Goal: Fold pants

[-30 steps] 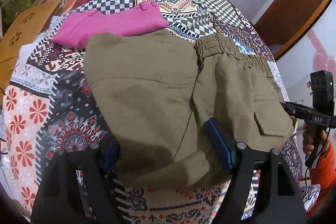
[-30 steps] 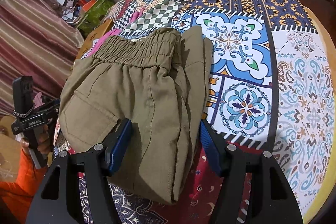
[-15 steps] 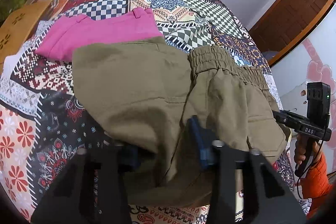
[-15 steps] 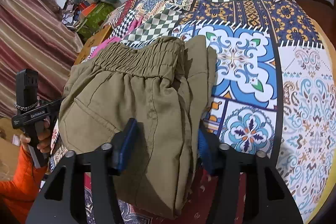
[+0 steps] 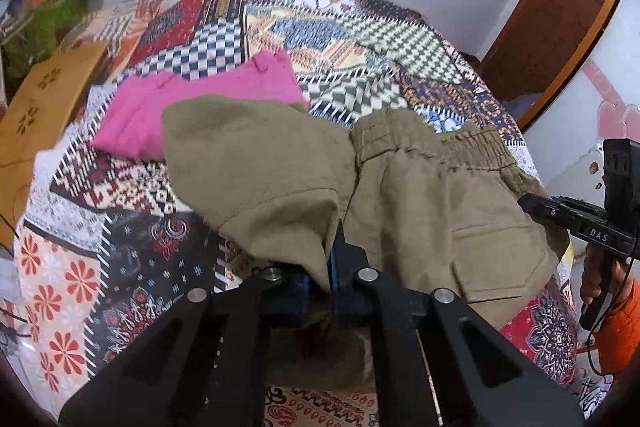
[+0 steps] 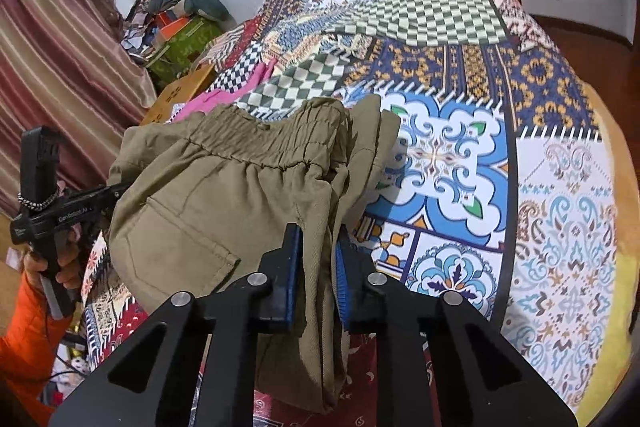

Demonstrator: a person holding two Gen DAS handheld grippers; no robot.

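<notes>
Pants (image 5: 420,211) lie on the quilt (image 5: 132,239), now raised at the near edge. A second ago both our grippers were open; now the left gripper (image 5: 326,277) and the right gripper (image 6: 316,267) pinch the cloth, so we judge the next fold can begin.

Olive-green pants (image 5: 420,195), elastic waistband away from the camera, lie partly folded and bunched on the patchwork bedspread.

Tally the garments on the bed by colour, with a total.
Olive-khaki pants: 1, pinched by the left gripper and the right gripper
Pink garment: 1
Total: 2
</notes>
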